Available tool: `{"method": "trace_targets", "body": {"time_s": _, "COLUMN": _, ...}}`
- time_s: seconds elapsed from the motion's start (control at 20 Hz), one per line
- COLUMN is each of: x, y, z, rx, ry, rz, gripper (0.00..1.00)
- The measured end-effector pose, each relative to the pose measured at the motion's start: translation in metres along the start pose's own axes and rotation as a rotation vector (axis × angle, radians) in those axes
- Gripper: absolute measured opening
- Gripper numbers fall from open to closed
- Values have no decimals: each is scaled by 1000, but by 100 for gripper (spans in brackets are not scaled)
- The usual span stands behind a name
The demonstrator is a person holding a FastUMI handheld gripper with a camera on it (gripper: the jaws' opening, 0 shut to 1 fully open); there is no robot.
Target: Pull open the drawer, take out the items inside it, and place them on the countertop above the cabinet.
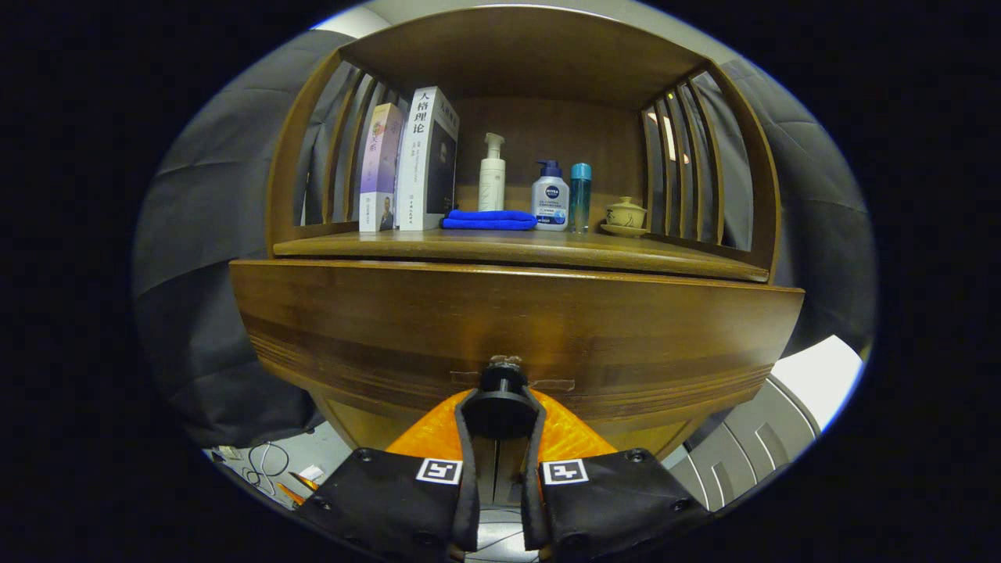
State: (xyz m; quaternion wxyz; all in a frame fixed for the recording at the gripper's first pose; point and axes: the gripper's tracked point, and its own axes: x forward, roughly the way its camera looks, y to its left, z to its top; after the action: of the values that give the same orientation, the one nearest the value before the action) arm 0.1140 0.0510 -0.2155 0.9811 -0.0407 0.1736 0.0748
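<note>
On the tabletop (516,249) above the cabinet, going left to right, two books stand upright side by side: a lilac-covered book (379,168) against the slatted side, then a thicker white-spined book (426,160) touching it. Just beside them lies a folded blue cloth (489,220), with a white pump bottle (492,173) standing behind it. Next come a white lotion bottle with a blue pump (550,197) and, close beside it, a slim teal bottle (580,197). Further right sits a small lidded tea bowl on a saucer (626,216), near the right slats.

Below the tabletop, the wooden drawer front (516,328) spans the cabinet; whether it is pulled out at all cannot be told. At its lower middle is a round black drawer knob (501,391). The hand-held gripper (500,414) is closed on this knob, both fingers pressing its sides. Cables (262,465) lie on the floor at lower left.
</note>
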Motion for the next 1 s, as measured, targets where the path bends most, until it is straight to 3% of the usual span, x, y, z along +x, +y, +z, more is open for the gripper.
{"method": "trace_targets", "body": {"time_s": 1.0, "x": -81, "y": 5, "z": -32, "rx": -6, "ry": -9, "rz": 92, "gripper": 23}}
